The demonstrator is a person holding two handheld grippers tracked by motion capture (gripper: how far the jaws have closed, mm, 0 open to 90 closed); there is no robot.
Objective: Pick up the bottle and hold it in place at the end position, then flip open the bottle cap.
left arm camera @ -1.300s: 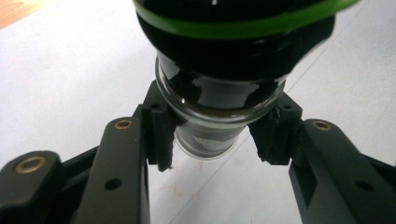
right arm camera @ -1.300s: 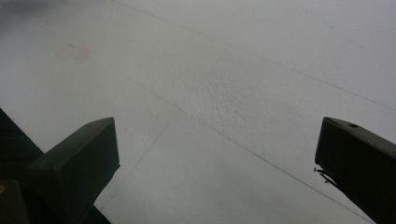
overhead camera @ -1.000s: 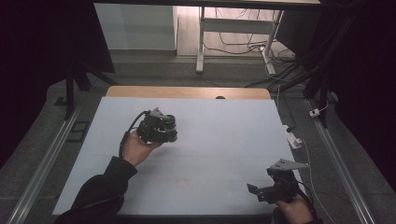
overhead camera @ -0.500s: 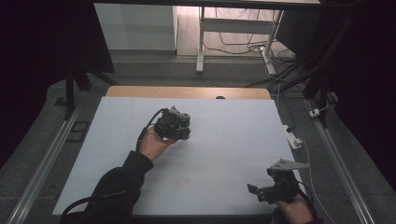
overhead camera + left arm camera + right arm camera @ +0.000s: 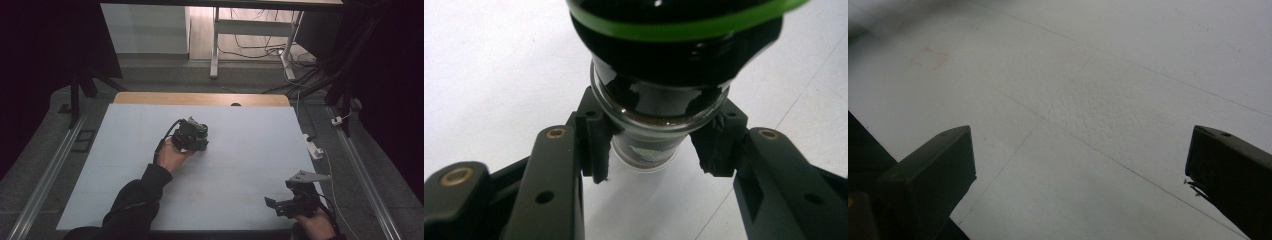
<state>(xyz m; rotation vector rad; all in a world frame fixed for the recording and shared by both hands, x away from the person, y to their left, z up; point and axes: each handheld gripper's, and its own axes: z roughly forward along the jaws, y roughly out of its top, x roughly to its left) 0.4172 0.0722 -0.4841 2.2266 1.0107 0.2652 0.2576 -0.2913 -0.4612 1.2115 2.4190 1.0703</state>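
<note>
My left gripper (image 5: 656, 150) is shut on a clear glass jar (image 5: 659, 107), its pads pressing both sides of the narrow glass part. The jar's wider part is dark and carries a green ring (image 5: 684, 27). In the high view the left gripper (image 5: 197, 140) is low over the middle of the white table sheet (image 5: 250, 130), held by a hand in a dark sleeve; the jar is hidden there. I cannot tell whether the jar touches the sheet. At the front right corner, my right gripper (image 5: 274, 205) is open, with only bare sheet between its jaws (image 5: 1080, 170).
A wooden table edge (image 5: 200, 98) shows beyond the sheet. A white adapter with a cable (image 5: 314, 150) lies off the right edge. Metal rails (image 5: 50, 170) run along both sides. Faint pencil lines cross the sheet (image 5: 1128, 170).
The left hand has carried its gripper to the right, toward the table's middle, still shut on the jar. The right gripper has stayed in place.
</note>
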